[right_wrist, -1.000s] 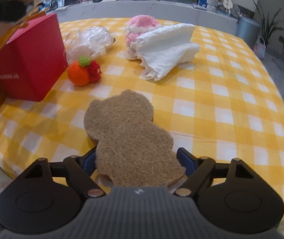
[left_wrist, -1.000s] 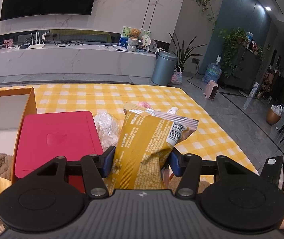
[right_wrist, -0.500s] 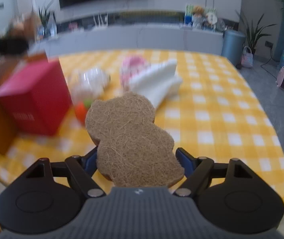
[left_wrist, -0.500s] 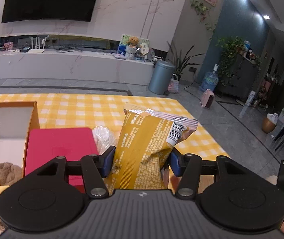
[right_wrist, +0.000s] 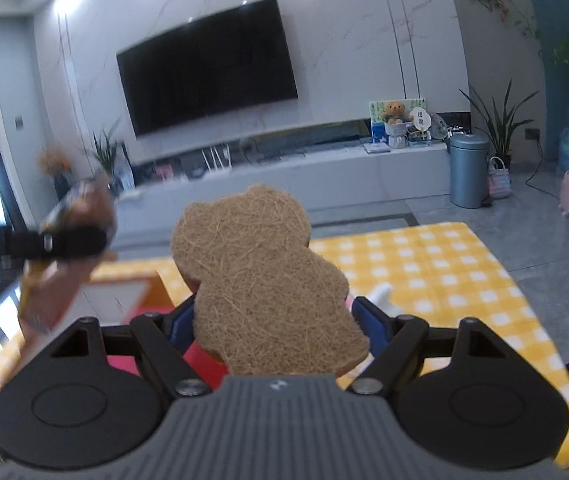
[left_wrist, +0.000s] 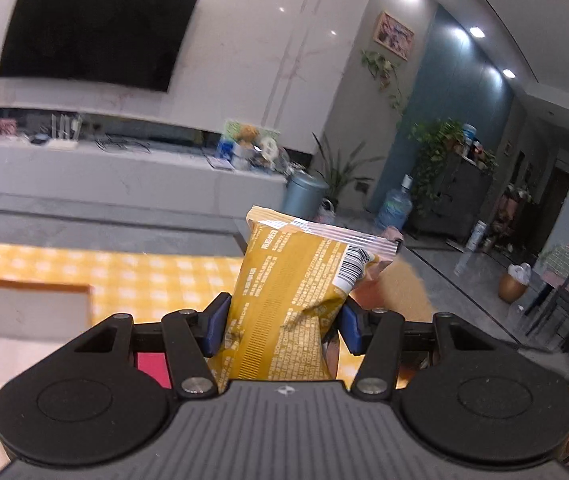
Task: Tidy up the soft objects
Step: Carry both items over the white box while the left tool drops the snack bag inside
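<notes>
Both claws have risen off the yellow checked desk (right_wrist: 424,256): left claw (left_wrist: 282,322) clamps the yellow foil snack packet (left_wrist: 292,280), right claw (right_wrist: 272,320) clamps the brown bear-shaped fibre pad (right_wrist: 260,276), frame centre; neither yet placed in the orange-rimmed box (left_wrist: 28,286) at lower left.

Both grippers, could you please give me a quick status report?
Left gripper shut on yellow snack bag. Right gripper shut on bear-shaped fibre pad. Both held above the checked table, orange box below left. Nothing blocking.
</notes>
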`<state>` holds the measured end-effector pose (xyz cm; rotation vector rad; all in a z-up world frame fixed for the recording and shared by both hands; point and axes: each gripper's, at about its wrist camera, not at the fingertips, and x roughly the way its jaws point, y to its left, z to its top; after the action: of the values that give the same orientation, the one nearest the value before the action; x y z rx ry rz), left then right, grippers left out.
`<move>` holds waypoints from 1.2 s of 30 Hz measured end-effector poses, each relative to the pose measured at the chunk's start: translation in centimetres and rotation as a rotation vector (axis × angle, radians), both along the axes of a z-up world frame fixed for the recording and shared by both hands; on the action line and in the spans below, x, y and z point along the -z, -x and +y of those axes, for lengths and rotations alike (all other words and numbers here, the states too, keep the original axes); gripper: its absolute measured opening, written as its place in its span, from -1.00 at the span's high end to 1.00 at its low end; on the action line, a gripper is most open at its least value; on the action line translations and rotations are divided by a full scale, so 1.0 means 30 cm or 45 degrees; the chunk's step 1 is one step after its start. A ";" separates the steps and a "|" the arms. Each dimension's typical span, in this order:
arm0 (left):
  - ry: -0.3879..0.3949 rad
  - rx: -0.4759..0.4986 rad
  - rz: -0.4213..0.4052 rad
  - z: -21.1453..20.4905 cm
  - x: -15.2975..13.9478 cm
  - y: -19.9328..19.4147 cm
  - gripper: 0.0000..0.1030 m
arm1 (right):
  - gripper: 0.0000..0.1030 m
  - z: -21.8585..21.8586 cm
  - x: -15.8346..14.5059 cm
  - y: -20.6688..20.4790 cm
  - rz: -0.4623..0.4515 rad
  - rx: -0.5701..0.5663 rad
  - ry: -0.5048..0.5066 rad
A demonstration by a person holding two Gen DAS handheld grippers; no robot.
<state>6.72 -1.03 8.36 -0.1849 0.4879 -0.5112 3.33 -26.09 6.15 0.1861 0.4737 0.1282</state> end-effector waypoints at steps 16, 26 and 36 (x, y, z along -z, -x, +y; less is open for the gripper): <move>-0.024 -0.365 0.090 0.442 0.068 -0.049 -0.23 | -0.52 0.604 -0.123 -0.162 -0.015 -0.275 -0.004; -0.135 -0.436 0.220 0.506 0.242 -0.179 -0.23 | -0.52 0.855 -0.045 -0.374 0.167 -0.386 0.217; -0.324 -0.519 0.332 0.528 0.333 -0.229 -0.23 | -0.52 0.945 0.088 -0.478 0.265 -0.413 0.251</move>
<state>13.59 14.80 -1.62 -0.1020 0.7442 -0.0229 17.66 2.26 3.53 -0.0737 0.7189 0.3804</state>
